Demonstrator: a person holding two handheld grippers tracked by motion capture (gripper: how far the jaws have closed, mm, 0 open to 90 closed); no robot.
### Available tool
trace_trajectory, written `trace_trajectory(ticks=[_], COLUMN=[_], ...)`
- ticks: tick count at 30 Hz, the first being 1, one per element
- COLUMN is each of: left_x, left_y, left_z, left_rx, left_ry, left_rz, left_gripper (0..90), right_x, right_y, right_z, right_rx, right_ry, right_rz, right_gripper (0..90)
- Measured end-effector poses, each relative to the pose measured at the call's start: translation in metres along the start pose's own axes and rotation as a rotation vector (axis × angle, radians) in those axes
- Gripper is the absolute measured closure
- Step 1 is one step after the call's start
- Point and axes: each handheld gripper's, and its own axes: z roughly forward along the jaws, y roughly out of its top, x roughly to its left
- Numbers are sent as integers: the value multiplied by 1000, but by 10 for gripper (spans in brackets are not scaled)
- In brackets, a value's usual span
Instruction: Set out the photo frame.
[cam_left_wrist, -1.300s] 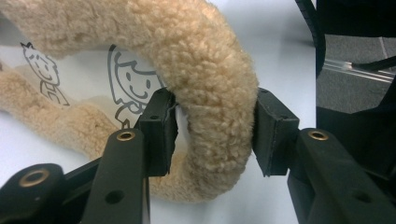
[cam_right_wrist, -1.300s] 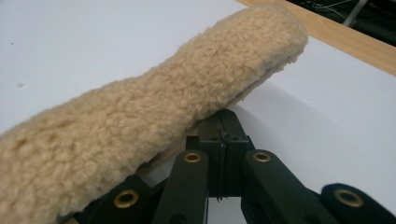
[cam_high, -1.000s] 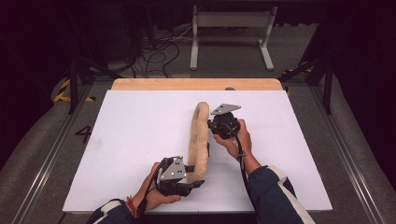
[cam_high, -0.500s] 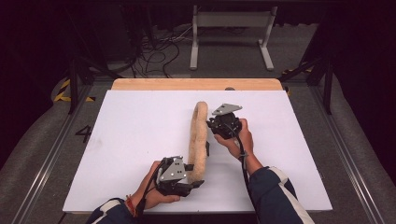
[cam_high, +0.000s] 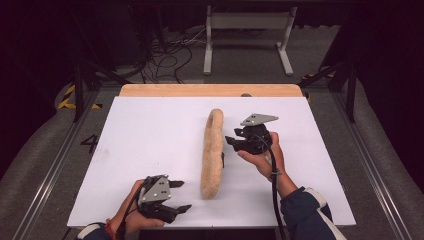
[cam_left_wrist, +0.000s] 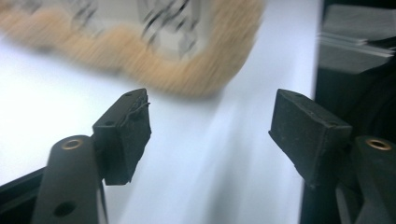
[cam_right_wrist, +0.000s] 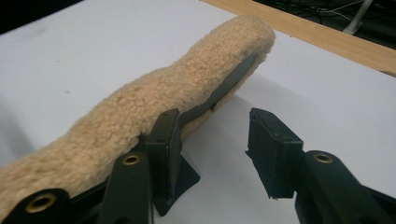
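Note:
A long tan fleece pad (cam_high: 212, 152) lies lengthwise on the white table (cam_high: 150, 135), from near the front edge towards the back. My left gripper (cam_high: 185, 195) sits to the left of the pad's near end, apart from it. Its jaws have just been opening and nothing is between them. In the left gripper view the gripper (cam_left_wrist: 210, 121) is open, with the blurred fleece pad (cam_left_wrist: 187, 70) beyond it. My right gripper (cam_high: 231, 144) is beside the pad's right edge and has also just been opening. In the right gripper view that gripper (cam_right_wrist: 215, 135) is open over bare table, its left jaw against the fleece pad (cam_right_wrist: 187, 93).
A wooden strip (cam_high: 210, 90) runs along the table's far edge. Metal rails (cam_high: 55, 165) flank the table on both sides. Beyond it, cables (cam_high: 170, 55) and a white stand (cam_high: 247, 35) sit on the dark floor.
Both grippers let go of the fleece pad and opened. The left one drew back to the left from the pad's near end. The right one shifted slightly right and up.

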Motion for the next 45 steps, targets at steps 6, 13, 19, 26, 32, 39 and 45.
trace_trajectory(ticks=[6,13,19,26,32,39,45], left_x=[17,36,39,37,36,36,32], left_y=[-39,-64,-74,-80,-78,-77,-56], left_z=[-19,-30,-40,-45,-44,-44,-36], left_rx=[23,18,12,18,21,3,-93], left_ry=[111,154,204,215,218,204,120], left_rz=[-37,-150,-209,-239,-225,-253,-264], left_gripper=[188,150,131,126,125,126,132], right_x=[8,18,27,33,40,46,41], right_y=[1,1,2,4,12,17,14], right_z=[-14,-14,-7,9,19,22,16], right_rx=[-9,-3,7,35,64,80,102], right_ry=[29,52,75,106,137,133,111], right_rz=[16,18,55,125,161,161,158], right_gripper=[481,446,398,356,350,375,384])
